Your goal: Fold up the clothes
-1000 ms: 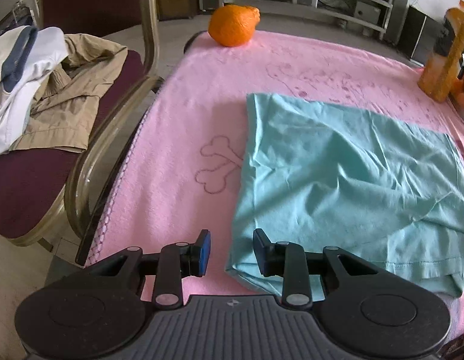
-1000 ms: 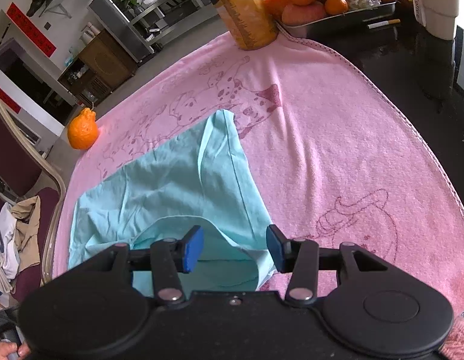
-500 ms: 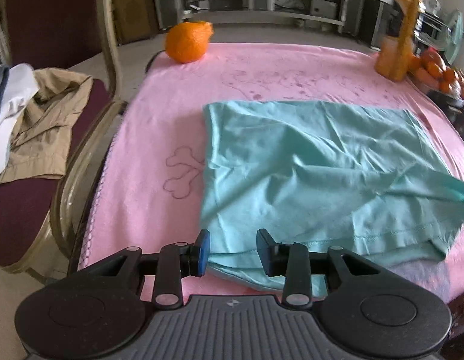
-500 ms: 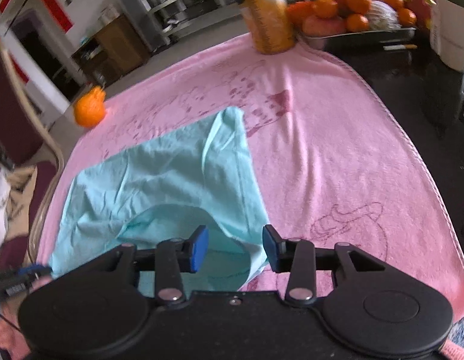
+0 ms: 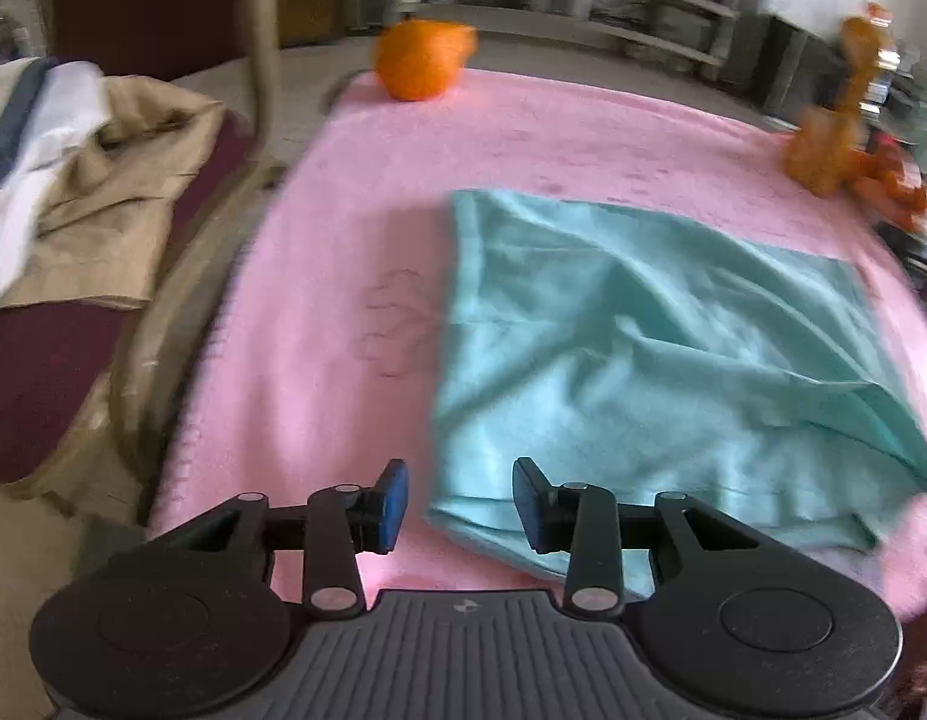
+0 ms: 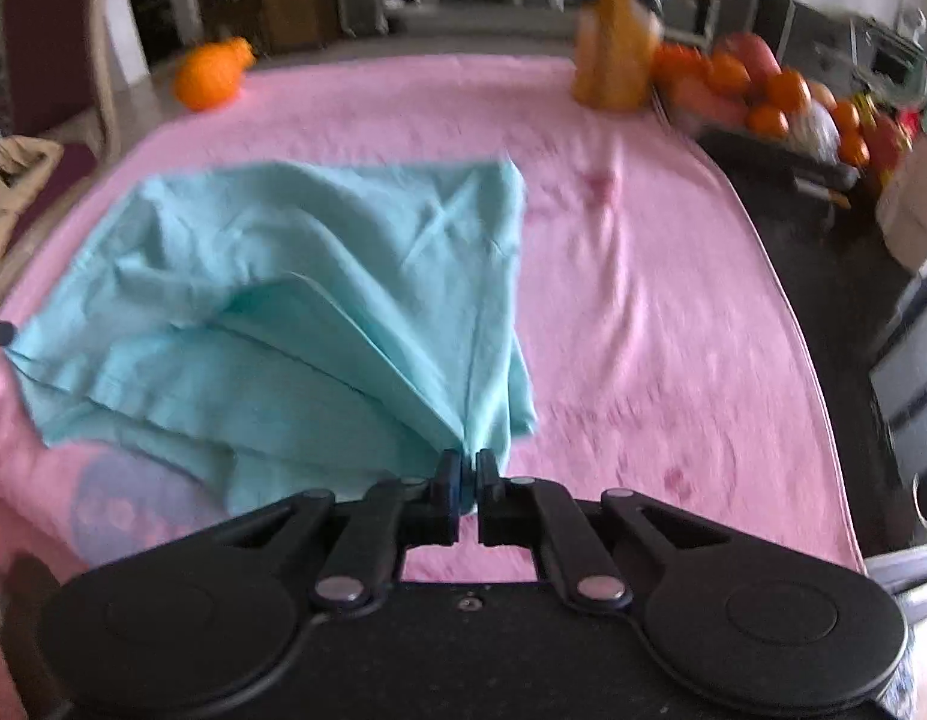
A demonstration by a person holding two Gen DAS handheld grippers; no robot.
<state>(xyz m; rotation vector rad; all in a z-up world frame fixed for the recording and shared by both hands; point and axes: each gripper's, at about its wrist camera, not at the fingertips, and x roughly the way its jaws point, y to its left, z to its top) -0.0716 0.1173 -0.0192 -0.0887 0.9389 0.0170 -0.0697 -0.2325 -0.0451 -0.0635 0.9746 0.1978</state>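
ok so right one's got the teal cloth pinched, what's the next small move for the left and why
Probably shut the left hand-held gripper on the near corner of the teal cloth. Its jaws stand apart, with that corner's edge lying between them but not pressed, while the right hand-held gripper is already shut on the opposite near corner. With both corners held, the cloth could be lifted evenly off the pink towel to fold.

My right gripper point(image 6: 468, 467) is pinched tight on a gathered corner of the teal garment point(image 6: 319, 300), fabric fanning up-left from the jaws over the pink towel point(image 6: 643, 312). Far edge: orange fruit point(image 6: 211, 75) left, orange juice bottle point(image 6: 613, 54) centre-right, fruit tray point(image 6: 775, 96) beside it. Frame's motion-blurred.
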